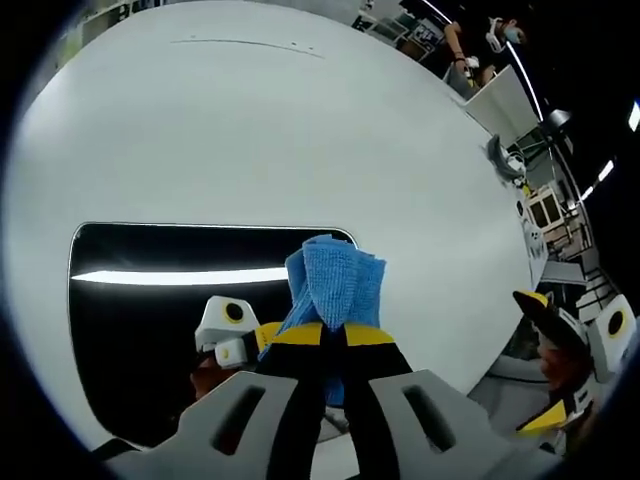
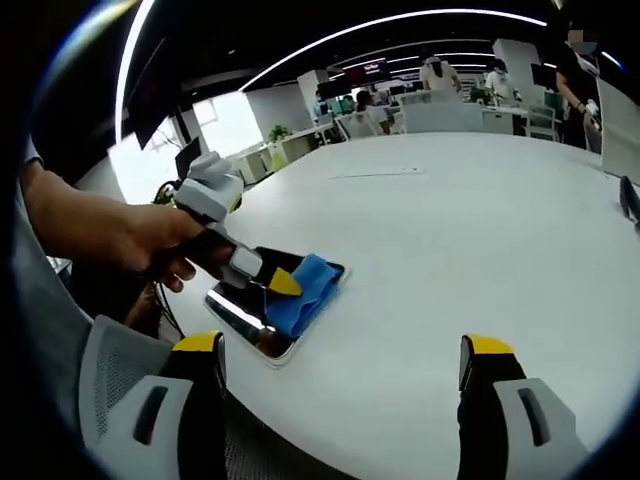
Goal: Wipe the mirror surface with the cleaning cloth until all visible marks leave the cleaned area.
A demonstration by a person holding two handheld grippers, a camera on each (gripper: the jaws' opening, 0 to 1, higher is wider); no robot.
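A dark rectangular mirror (image 1: 180,320) lies flat on the white table (image 1: 280,130), reflecting a ceiling light strip. My left gripper (image 1: 338,335) is shut on a blue cleaning cloth (image 1: 335,285), which rests on the mirror's right end. In the right gripper view the mirror (image 2: 245,320) lies near the table's front left edge, with the blue cloth (image 2: 305,292) on its far end and the left gripper (image 2: 280,283) held by a hand. My right gripper (image 2: 340,360) stands open above the table (image 2: 450,240), nothing between its fingers, to the right of the mirror.
The round white table stretches far behind the mirror. A dark object (image 1: 503,160) sits at its far right edge. Desks, chairs and people (image 2: 440,75) fill the office beyond. The person's arm (image 2: 80,225) reaches in from the left.
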